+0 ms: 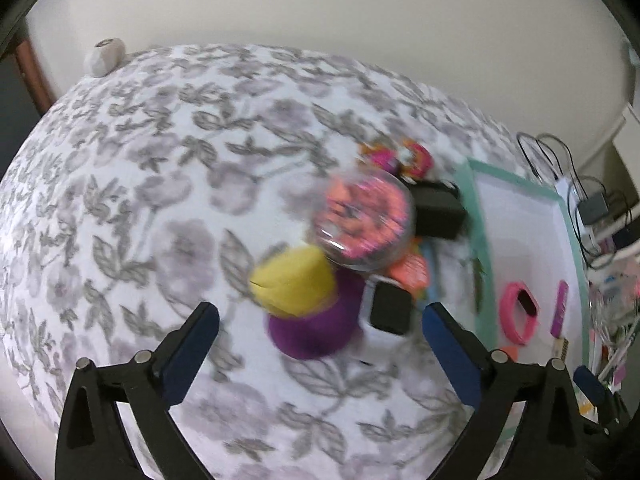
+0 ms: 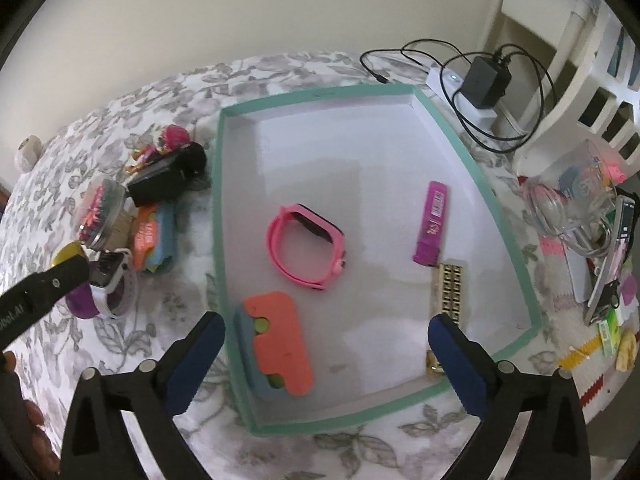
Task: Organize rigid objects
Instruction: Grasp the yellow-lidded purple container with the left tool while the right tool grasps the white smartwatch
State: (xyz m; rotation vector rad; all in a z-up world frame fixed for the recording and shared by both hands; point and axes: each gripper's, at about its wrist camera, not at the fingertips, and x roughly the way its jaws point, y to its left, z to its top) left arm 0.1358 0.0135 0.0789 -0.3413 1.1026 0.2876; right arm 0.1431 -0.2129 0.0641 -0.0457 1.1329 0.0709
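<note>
Left gripper jaws wide apart, empty, above purple-and-yellow toy in pile mid-frame, right gripper spread wide, holding nothing, over teal-rimmed tray, pink watch centre, orange block lower left, charger upper right.

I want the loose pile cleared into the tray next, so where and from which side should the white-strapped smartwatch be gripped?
Grip the white-strapped smartwatch across its dark square case, coming down from above. The case is flat and faces up in the left wrist view, with firm parallel edges, while the strap is likely to flex. The purple and yellow container lies close on one side, so probably set the left gripper's open jaws across the other two edges.
</note>
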